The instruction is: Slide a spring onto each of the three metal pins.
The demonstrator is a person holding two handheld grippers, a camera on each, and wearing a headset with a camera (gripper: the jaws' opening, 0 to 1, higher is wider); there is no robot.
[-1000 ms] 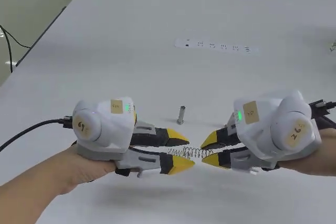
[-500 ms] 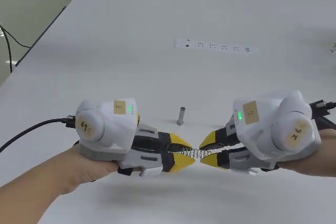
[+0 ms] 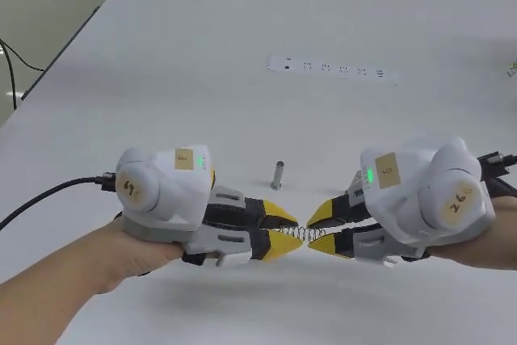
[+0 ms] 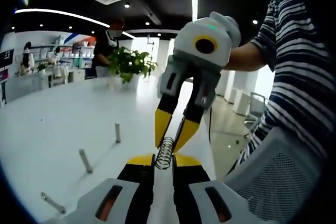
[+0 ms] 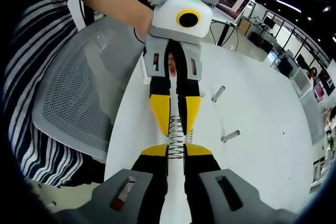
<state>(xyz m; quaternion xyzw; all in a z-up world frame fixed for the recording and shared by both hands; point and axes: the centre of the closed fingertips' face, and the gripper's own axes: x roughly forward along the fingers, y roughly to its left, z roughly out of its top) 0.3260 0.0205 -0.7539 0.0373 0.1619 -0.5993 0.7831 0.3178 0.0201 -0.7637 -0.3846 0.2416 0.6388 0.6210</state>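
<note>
- L gripper [image 3: 284, 230] & R gripper [image 3: 317, 232] are held tip to tip over the near part of the table [image 3: 202, 78]. The spring [image 3: 303, 234] bridges the short gap btwn them, clear of the tabletop.
- L claw: jaws pinched on one end of the spring. In head view the spring sticks out at 3 o'clock from its yellow tips.
- R claw: jaws pinched on the other end, spring at 9 o'clock from its tips.
- L gripper view: spring rises at 12 o'clock from own tips into the V of the R gripper's tips.
- R gripper view: same line-up, spring runs at 12 o'clock into the L gripper's yellow fingers.
- Head view: a pin [image 3: 279, 175] stands upright on the table at 11 o'clock from the spring, beyond it and apart from both grippers.
- L gripper view, 8–10 o'clock of own jaws, well apart from them: near pin [image 4: 52, 203], mid pin [image 4: 85, 160], far pin [image 4: 117, 132], spaced out on the table.
- Power strip [image 3: 331, 69] lies far off at 12 o'clock.
</note>
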